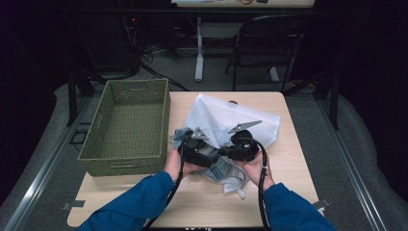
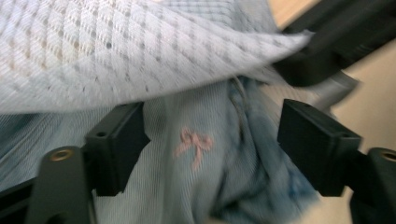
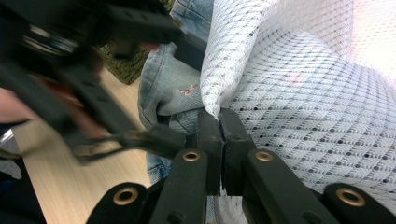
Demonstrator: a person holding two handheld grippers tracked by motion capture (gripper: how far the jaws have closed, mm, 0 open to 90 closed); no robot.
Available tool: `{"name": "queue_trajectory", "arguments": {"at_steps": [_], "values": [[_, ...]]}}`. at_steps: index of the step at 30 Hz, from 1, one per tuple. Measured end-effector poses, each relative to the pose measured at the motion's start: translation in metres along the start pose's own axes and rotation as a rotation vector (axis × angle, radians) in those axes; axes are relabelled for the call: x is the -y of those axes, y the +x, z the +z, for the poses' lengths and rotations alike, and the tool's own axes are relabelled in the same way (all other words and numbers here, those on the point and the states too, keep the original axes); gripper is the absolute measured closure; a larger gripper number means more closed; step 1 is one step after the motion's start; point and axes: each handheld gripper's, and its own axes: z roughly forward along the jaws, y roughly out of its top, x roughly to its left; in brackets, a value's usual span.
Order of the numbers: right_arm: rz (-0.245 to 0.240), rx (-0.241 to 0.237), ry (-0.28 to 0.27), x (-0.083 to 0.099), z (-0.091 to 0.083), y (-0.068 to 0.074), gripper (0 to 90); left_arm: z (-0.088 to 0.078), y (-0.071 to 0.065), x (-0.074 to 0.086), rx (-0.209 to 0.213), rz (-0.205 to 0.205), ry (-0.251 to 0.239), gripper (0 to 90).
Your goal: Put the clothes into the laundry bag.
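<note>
1. One white mesh laundry bag (image 1: 226, 118) lies on the tabletop (image 1: 288, 168), right of centre, with its near edge lifted at the two tongs.
2. One pale-blue denim garment (image 1: 222, 169) sits at the bag's near edge, partly under the mesh and partly out on the wood towards the person; in the left gripper view the denim garment (image 2: 210, 158) bears a small pink embroidered bow (image 2: 194, 144).
3. One green woven basket (image 1: 126, 126) stands on the left part of the tabletop, just beside the bag; its inside shows only the woven bottom.
4. The right tongs (image 3: 219, 126) are pressed together on the hem of the laundry bag (image 3: 299, 93), pinching a fold of mesh between the pads and holding it up above the denim (image 3: 173, 84).
5. The left tongs (image 2: 210, 149) stand wide apart; the denim lies between the pads, which do not press on it, and the mesh (image 2: 116, 51) hangs over them from above.
6. In the high view the left tongs (image 1: 197, 149) and right tongs (image 1: 240, 147) sit close together at the bag's near edge, each held in a hand with a blue sleeve (image 1: 139, 199) coming in from the bottom, a black cable trailing back along each forearm.
7. One black folding chair (image 1: 267, 48) stands on the floor beyond the tabletop.
</note>
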Motion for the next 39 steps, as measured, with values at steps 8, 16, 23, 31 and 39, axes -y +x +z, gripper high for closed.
{"name": "queue_trajectory", "arguments": {"at_steps": [8,16,23,31,39], "values": [[-0.029,0.009,0.019,-0.001,0.006,0.006,88.8,-0.003,0.002,0.021,-0.016,0.021,0.065,20.5],[-0.047,0.004,0.035,0.000,0.013,0.010,89.1,0.031,-0.001,0.029,0.003,0.058,0.010,71.9],[-0.052,-0.048,-0.093,-0.009,-0.006,0.025,89.3,0.007,0.002,0.001,-0.010,-0.030,-0.182,77.2],[0.010,-0.090,-0.163,-0.009,-0.017,0.022,89.2,0.033,0.012,0.001,0.057,-0.055,-0.140,72.0],[0.081,-0.063,-0.052,0.003,-0.002,-0.003,88.8,0.003,0.004,0.003,0.036,0.059,-0.039,35.4]]}}
